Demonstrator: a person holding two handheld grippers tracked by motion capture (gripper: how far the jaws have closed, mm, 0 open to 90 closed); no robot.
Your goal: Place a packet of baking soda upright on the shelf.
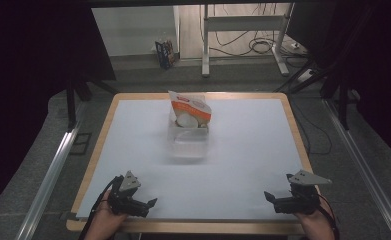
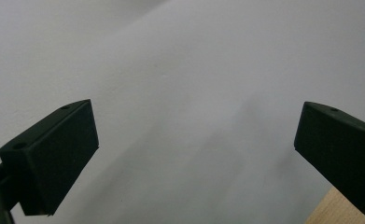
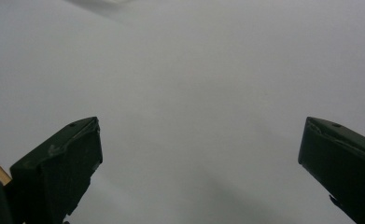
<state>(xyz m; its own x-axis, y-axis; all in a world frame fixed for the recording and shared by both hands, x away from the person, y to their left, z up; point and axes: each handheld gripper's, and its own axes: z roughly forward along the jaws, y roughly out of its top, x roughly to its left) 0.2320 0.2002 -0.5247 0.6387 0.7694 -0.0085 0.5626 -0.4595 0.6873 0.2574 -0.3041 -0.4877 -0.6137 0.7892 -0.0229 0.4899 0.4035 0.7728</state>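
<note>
A white and orange bag (image 1: 190, 111) with white round pieces showing stands in a clear plastic box (image 1: 188, 141) at the middle of the white table top (image 1: 243, 150), toward the far side. My left gripper (image 1: 152, 203) rests near the front left edge, held by a hand, its jaws wide apart with nothing between them. In the left gripper view the left gripper (image 2: 194, 154) looks down on bare white surface. My right gripper (image 1: 269, 197) sits near the front right edge, open and empty. The right gripper (image 3: 199, 163) also faces plain white table.
The table has a light wooden rim (image 1: 103, 130). Beyond it stand a metal frame with cables (image 1: 253, 40), a small carton on the floor (image 1: 166, 53) and dark curtains (image 1: 33, 60) on both sides. Metal rails (image 1: 53, 170) run along the floor beside the table.
</note>
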